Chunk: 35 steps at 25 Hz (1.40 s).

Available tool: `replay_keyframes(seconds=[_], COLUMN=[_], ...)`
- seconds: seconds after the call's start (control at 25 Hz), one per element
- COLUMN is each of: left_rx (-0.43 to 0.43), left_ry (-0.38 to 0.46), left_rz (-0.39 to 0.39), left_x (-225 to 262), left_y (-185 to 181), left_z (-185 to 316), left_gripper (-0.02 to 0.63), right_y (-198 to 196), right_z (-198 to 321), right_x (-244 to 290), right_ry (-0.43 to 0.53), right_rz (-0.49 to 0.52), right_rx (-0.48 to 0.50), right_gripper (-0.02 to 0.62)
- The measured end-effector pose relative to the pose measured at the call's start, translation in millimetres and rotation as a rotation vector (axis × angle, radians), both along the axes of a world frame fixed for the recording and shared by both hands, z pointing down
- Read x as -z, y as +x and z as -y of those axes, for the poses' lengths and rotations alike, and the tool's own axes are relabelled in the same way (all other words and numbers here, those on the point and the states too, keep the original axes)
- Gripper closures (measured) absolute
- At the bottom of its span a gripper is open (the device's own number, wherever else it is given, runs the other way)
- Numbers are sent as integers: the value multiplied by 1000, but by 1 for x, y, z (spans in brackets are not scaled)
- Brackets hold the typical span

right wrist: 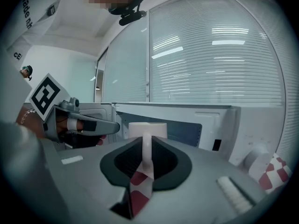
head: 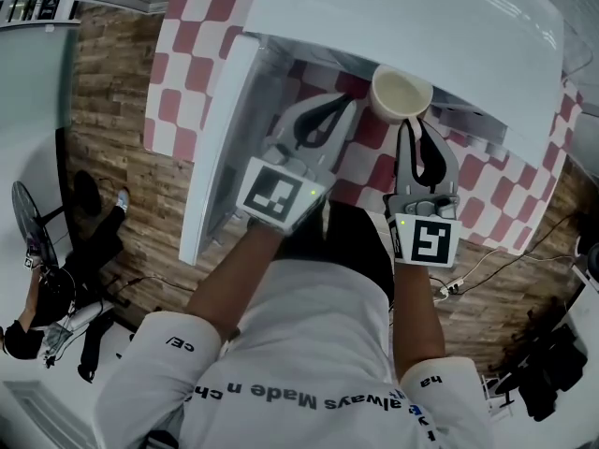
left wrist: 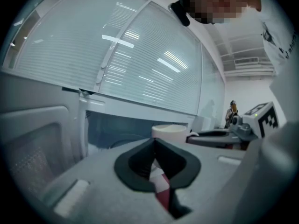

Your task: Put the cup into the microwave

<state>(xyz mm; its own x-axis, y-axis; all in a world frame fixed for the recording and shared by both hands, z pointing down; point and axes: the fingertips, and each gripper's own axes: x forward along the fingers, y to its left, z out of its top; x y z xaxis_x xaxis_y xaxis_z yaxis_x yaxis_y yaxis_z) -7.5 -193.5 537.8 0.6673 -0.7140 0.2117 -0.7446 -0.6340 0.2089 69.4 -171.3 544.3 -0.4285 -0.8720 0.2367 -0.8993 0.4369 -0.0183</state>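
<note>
A cream cup (head: pixel 402 95) hangs just in front of the white microwave (head: pixel 412 17). My right gripper (head: pixel 409 124) is shut on its handle. In the right gripper view the handle stands upright between the jaws, and the cup (right wrist: pixel 147 129) faces the microwave's dark open cavity (right wrist: pixel 187 132). My left gripper (head: pixel 348 103) is shut and empty, just left of the cup, also at the opening. The microwave door (head: pixel 220 148) stands swung open to the left. The left gripper view shows the cup (left wrist: pixel 169 130) beyond its own closed jaws, the right gripper (left wrist: pixel 219 136) beside it, and the cavity (left wrist: pixel 117 129) ahead.
The microwave sits on a table with a red-and-white checked cloth (head: pixel 187 92). The floor is wood. A fan (head: pixel 28 213) and a seated person (head: pixel 37 316) are far left. Cables (head: pixel 487 260) and dark bags (head: pixel 552 372) lie on the right.
</note>
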Motion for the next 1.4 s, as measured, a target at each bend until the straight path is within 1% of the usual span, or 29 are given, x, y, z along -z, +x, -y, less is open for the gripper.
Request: replay_keyframes(seconds=[0.72,0.92,1.4], left_rx=[2,6,13], left_ry=[17,14,34], left_rz=[42,44,63], left_x=[-34,-44,-56], left_y=[17,21,20], left_z=[51,62,86], left_gripper=[606,606,606], right_y=[-1,-3,-5], right_z=[67,83,105], right_x=[-32,-39,-49], right_ry=[6,17,43], right_rz=[21,32,12], right_rx=[-49,-47,-43], right_gripper=[554,554,554])
